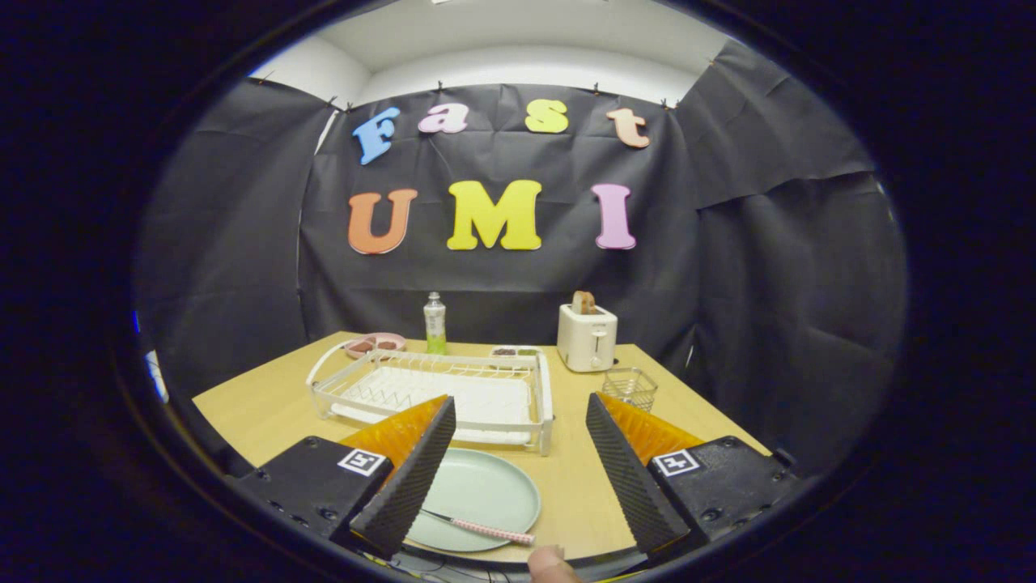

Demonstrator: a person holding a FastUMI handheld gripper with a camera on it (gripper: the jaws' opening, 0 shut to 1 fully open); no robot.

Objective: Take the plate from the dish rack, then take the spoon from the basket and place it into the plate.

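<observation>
A pale green plate [477,494] lies flat on the wooden table [267,413], just in front of the white dish rack [437,389]. A spoon with a pink patterned handle [486,529] rests across the plate's near part, partly hidden behind my left finger. My gripper [518,465] hovers above the plate, open, with nothing between its two ridged black fingers [413,478]. The small wire basket [630,387] stands beyond the right finger, to the right of the rack, and looks empty.
A white toaster [588,338] with a slice of bread stands behind the basket. A bottle [435,324], a pink dish [375,345] and a small tray of food sit behind the rack. A fingertip [550,565] shows at the table's near edge.
</observation>
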